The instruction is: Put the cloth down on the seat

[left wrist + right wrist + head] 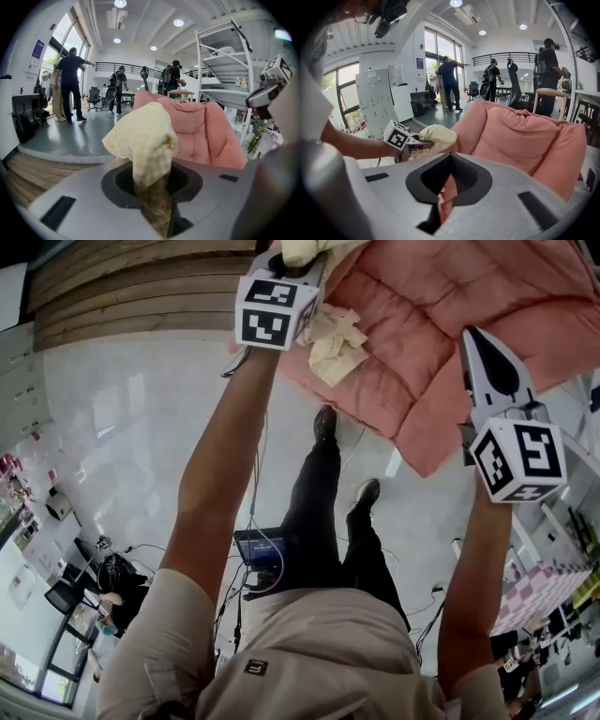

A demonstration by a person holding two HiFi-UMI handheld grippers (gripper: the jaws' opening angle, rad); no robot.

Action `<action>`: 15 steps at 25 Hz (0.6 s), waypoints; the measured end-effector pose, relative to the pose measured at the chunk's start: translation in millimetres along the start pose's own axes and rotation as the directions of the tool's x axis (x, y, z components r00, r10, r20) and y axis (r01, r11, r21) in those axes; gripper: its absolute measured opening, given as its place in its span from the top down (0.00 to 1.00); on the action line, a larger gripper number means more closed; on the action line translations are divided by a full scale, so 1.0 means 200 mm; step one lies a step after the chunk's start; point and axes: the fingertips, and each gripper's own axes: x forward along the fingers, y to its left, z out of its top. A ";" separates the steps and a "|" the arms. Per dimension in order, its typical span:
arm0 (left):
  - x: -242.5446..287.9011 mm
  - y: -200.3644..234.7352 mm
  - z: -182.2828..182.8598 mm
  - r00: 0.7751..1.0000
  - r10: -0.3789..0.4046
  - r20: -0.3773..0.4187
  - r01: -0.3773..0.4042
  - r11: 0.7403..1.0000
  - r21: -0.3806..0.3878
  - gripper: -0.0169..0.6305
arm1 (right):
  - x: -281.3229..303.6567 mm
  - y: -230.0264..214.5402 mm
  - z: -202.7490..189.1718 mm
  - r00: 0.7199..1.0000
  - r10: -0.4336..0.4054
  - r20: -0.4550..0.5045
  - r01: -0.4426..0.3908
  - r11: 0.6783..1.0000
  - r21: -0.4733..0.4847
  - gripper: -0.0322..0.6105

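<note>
Left claw pinches the yellow cloth, held up right at the pink seat. Right claw is pressed together on a pink sliver, seemingly the seat's fabric. Delivery step, I'd say. Next: settle cloth onto seat, then spread the left jaws.

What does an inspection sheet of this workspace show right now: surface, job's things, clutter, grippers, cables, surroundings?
Surface: pink padded seat, cloth not yet laid on it.
Job's things: yellow checked cloth, bunched, held up in front of the seat.
Clutter: nothing seen.
Grippers: left gripper shut on the cloth; right gripper jaws nearly together, pink showing in the gap, grip unclear.
Cables: black cables trail to the floor.
Surroundings: people standing, white shelf rack.
</note>
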 end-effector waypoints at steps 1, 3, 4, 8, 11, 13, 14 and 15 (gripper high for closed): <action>0.02 0.01 -0.03 1.000 0.003 -0.009 -0.003 1.000 -0.001 0.84 | 0.01 0.00 -0.01 1.000 0.001 -0.002 -0.001 1.000 0.001 0.96; 0.04 0.03 -0.08 0.999 0.016 -0.034 -0.016 1.000 -0.002 0.83 | 0.02 0.00 -0.04 1.000 0.004 -0.007 -0.004 1.000 0.004 0.96; 0.05 0.05 -0.11 0.999 0.028 -0.043 -0.028 1.000 -0.002 0.82 | 0.02 0.00 -0.05 1.000 0.005 -0.009 -0.005 1.000 0.006 0.96; 0.08 0.12 -0.18 0.995 0.070 -0.077 -0.070 0.998 0.006 0.77 | 0.02 0.00 -0.07 1.000 0.007 -0.014 -0.007 1.000 0.007 0.96; 0.05 0.14 -0.20 0.991 0.090 -0.101 -0.090 0.996 0.005 0.68 | 0.00 0.01 -0.06 1.000 0.006 -0.016 -0.006 1.000 0.004 0.96; 0.02 0.14 -0.18 0.990 0.095 -0.102 -0.095 0.995 0.009 0.61 | -0.01 0.02 -0.05 1.000 0.005 -0.012 -0.005 1.000 0.003 0.96; 0.01 0.14 -0.17 0.990 0.099 -0.101 -0.099 0.995 0.014 0.59 | -0.02 0.02 -0.04 1.000 0.006 -0.010 -0.006 1.000 0.002 0.96; -0.01 0.13 -0.17 0.989 0.104 -0.101 -0.102 0.995 0.021 0.57 | -0.02 0.03 -0.04 1.000 0.007 -0.008 -0.007 1.000 0.000 0.96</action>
